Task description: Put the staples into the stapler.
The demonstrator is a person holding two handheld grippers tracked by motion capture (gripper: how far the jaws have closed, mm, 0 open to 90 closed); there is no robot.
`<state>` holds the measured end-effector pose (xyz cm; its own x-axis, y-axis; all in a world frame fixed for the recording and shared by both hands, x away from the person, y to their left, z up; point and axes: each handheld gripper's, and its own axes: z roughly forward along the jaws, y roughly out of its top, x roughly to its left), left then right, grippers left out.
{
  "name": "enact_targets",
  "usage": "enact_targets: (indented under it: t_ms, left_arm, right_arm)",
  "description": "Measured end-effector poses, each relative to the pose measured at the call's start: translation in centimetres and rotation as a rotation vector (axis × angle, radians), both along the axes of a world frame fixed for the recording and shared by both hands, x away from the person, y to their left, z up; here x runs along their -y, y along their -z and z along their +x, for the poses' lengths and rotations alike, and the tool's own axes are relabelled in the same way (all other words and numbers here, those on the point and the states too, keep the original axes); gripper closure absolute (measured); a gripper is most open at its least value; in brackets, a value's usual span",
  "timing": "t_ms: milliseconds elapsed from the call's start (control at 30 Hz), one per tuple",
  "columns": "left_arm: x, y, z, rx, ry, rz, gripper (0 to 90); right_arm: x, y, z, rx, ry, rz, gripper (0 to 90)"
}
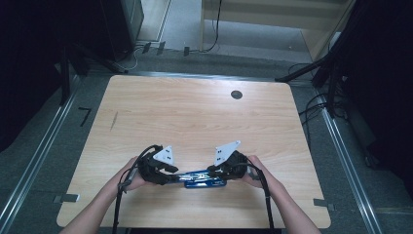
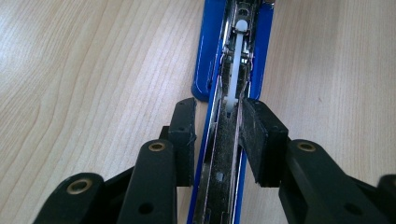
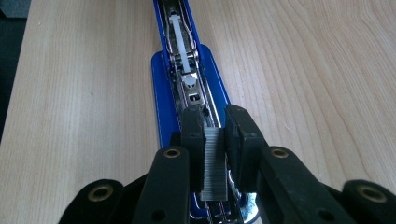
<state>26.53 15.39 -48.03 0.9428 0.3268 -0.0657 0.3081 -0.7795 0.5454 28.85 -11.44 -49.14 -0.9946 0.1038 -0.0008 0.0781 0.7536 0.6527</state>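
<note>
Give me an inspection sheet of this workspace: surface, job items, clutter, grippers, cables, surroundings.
Surface: light wooden table, with a dark round grommet near the far edge.
Job's things: blue stapler lying opened flat at the near edge, its metal channel exposed; strip of staples over the channel.
Clutter: nothing seen.
Grippers: left gripper shut on the stapler's channel; right gripper shut on the strip of staples.
Cables: a black cable trails from each gripper off the near edge; more cables on the floor.
Surroundings: grey floor, dark stands at both sides.
</note>
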Motion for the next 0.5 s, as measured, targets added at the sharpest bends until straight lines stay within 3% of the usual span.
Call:
enact_targets:
  t_ms: [500]
  left_arm:
    - [-0.02, 0.00, -0.03, 0.001, -0.002, 0.000, 66.9]
  right_arm:
    - [-0.25, -0.16, 0.04, 0.043, -0.053, 0.022, 79.6]
